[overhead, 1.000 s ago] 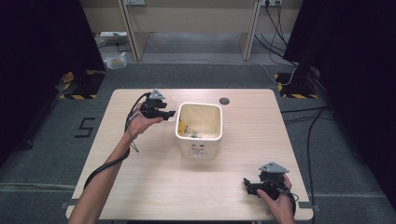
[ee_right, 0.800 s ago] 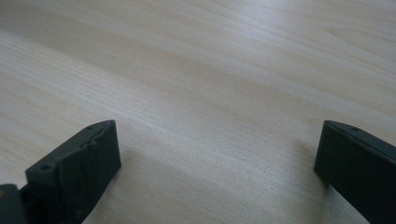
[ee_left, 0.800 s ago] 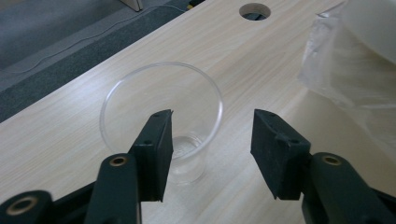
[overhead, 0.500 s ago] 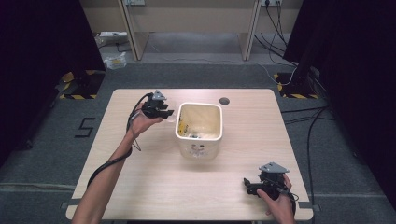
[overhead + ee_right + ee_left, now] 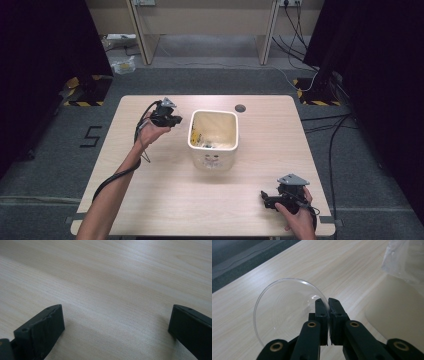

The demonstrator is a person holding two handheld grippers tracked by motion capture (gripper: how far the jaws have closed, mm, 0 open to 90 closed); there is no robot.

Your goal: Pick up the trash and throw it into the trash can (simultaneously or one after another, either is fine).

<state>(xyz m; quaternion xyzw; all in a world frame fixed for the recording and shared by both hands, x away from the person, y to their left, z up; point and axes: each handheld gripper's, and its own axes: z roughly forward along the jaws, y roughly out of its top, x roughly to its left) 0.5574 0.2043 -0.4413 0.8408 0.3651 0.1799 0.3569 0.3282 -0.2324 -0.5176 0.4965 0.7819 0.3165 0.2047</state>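
Left gripper view: left hand-held gripper [image 5: 328, 315] pinches clear lid [image 5: 284, 310] beside bin [image 5: 397, 310].

A clear round plastic lid [image 5: 287, 307] stands tilted on edge, rim pinched, above the table.

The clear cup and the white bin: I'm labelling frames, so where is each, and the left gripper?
clear cup [image 5: 284, 307], left gripper view, its see-through wall
white bin [image 5: 214, 114], high view, far rim
left gripper [image 5: 328, 311], left gripper view, between its fingertips
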